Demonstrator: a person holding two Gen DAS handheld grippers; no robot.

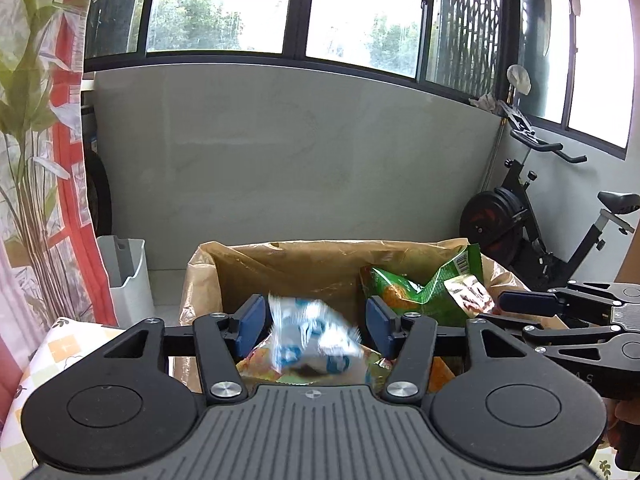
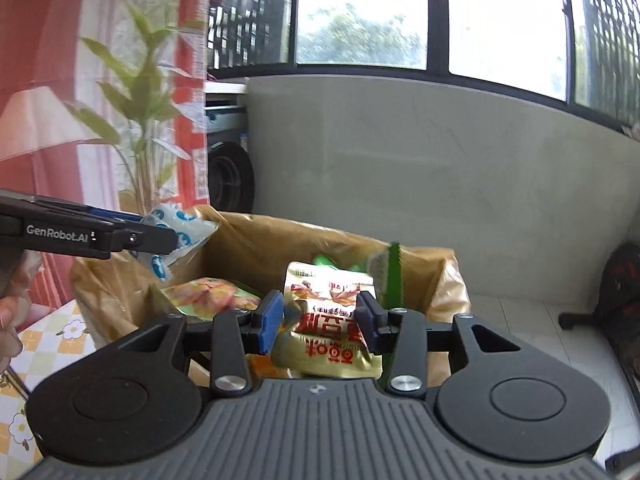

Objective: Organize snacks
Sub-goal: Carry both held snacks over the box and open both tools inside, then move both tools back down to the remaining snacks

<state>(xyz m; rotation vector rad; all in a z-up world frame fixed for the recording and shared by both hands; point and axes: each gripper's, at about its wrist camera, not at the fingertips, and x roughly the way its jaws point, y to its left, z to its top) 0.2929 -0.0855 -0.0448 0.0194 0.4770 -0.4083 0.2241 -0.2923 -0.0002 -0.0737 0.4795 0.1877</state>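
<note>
While our left gripper (image 1: 314,320) stands spread over the box, the blue-and-white packet (image 1: 312,334) sits blurred between its blue pads, which do not press on it. Our right gripper (image 2: 320,320) pinches the gold packet (image 2: 332,320) just above the paper-lined box (image 2: 448,280). Farther in lie an orange packet (image 2: 208,292) and a green bag (image 1: 424,284).

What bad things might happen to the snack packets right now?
1. The blue-and-white packet sits loose between the left claw's open jaws, near the lined box's left edge; it might fall outside.
2. The gold packet looks crumpled in the right claw; squeezing could crush what is inside.
3. The two claws are close together and might bump.
</note>
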